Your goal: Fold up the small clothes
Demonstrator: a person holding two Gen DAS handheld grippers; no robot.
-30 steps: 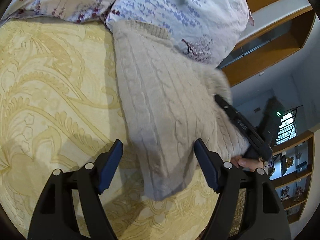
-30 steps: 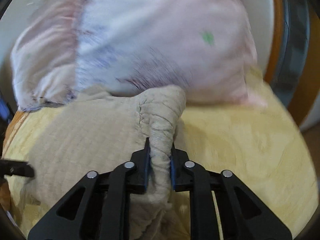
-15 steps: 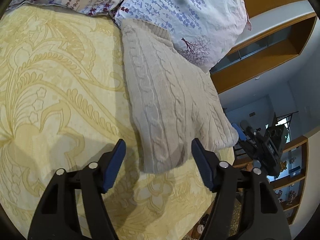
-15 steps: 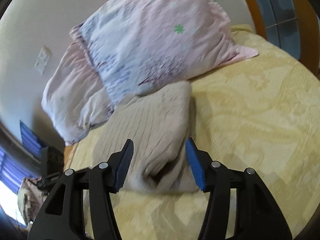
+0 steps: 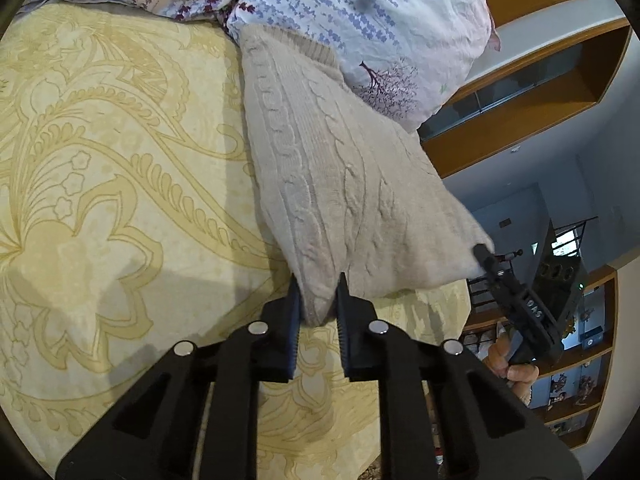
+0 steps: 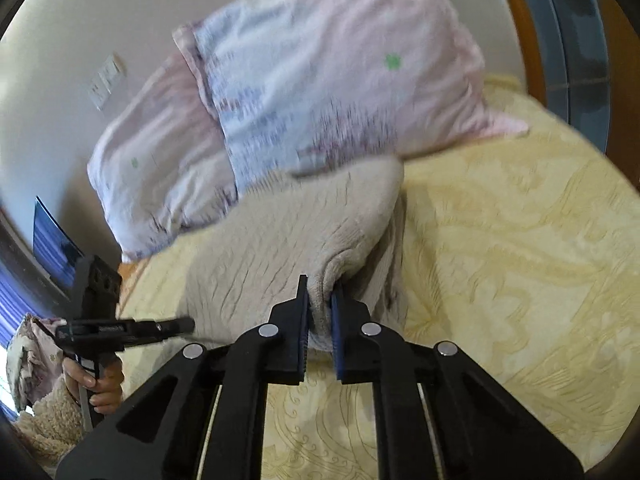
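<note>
A cream cable-knit sweater lies folded on the yellow patterned bedspread, its far end against the pillows. My left gripper is shut on the sweater's near left corner. My right gripper is shut on the near right corner of the sweater. The right gripper also shows in the left wrist view at the sweater's right edge. The left gripper shows in the right wrist view at the sweater's left edge.
Floral pillows lie at the head of the bed, also in the right wrist view. A wooden headboard and shelves stand to the right. More clothes lie beside the bed at the left.
Both grippers were open just short of the sweater half a second ago. Both have moved in and shut on its near corners.
</note>
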